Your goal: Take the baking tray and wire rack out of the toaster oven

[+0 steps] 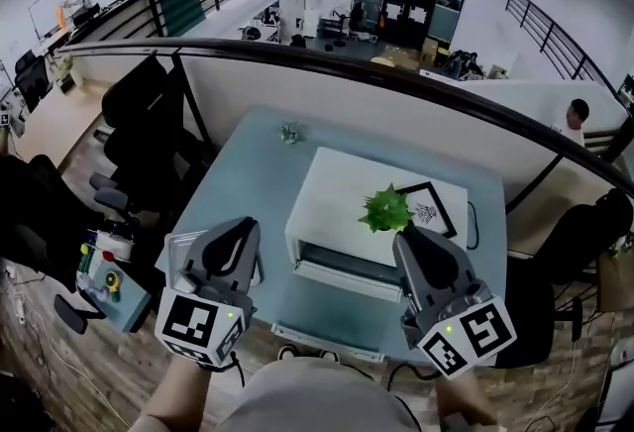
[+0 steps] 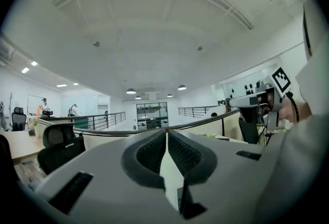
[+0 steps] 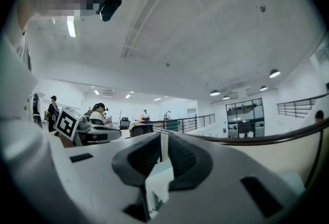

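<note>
The white toaster oven (image 1: 342,197) stands on the light blue table (image 1: 243,158), its front door (image 1: 337,278) folded down. A silver baking tray (image 1: 181,247) lies on the table left of the oven, half hidden under my left gripper (image 1: 241,225). A pale flat piece (image 1: 322,338) lies at the table's near edge; I cannot tell if it is the wire rack. My right gripper (image 1: 404,240) hovers over the oven's front right corner. Both grippers point level into the room, away from the oven, jaws together and empty (image 2: 165,133) (image 3: 161,135).
A green plant (image 1: 386,209) and a framed picture (image 1: 428,210) sit on the oven's top. Black office chairs (image 1: 139,138) stand left of the table, and a small side table with clutter (image 1: 107,281). A curved dark railing (image 1: 396,78) runs behind the table.
</note>
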`<action>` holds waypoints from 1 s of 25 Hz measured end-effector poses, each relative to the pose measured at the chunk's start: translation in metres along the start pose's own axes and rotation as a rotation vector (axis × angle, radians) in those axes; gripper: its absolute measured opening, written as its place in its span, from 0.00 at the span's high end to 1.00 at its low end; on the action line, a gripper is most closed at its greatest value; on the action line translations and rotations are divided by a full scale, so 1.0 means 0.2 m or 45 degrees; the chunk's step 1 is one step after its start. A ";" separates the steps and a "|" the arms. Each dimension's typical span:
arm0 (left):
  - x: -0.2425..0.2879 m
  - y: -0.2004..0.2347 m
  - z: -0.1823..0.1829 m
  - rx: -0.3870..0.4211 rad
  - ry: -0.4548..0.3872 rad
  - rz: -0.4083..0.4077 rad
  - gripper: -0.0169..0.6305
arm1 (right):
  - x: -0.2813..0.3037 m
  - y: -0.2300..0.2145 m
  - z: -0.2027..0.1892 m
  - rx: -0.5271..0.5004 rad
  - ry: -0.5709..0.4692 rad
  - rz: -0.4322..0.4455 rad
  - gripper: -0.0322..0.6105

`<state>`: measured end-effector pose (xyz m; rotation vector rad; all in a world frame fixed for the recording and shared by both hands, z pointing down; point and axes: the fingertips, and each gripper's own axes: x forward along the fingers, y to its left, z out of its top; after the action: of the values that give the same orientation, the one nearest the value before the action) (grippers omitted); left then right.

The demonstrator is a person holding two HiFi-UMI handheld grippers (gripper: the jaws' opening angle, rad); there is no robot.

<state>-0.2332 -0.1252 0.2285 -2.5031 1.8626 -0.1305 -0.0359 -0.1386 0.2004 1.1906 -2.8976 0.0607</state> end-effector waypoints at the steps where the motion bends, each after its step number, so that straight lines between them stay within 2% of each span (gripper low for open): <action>1: -0.01 0.01 0.01 0.021 -0.005 0.014 0.95 | 0.00 0.01 0.00 0.000 0.001 0.016 0.89; 5: -0.04 0.04 -0.03 0.082 0.005 0.057 0.96 | 0.00 0.07 -0.03 -0.010 0.028 0.069 0.94; 12: -0.03 0.06 -0.09 -0.004 0.042 0.024 0.97 | 0.04 0.12 -0.10 -0.003 0.084 0.112 0.95; 15: -0.03 0.06 -0.10 -0.003 0.068 0.020 0.97 | 0.06 0.12 -0.12 0.008 0.101 0.118 0.95; 25: -0.06 0.09 -0.07 0.025 0.039 0.009 0.97 | 0.07 0.14 -0.15 0.017 0.129 0.115 0.95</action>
<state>-0.2557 -0.1182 0.2406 -2.4956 1.8719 -0.1868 -0.0667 -0.1278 0.2294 1.0255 -2.8651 0.1373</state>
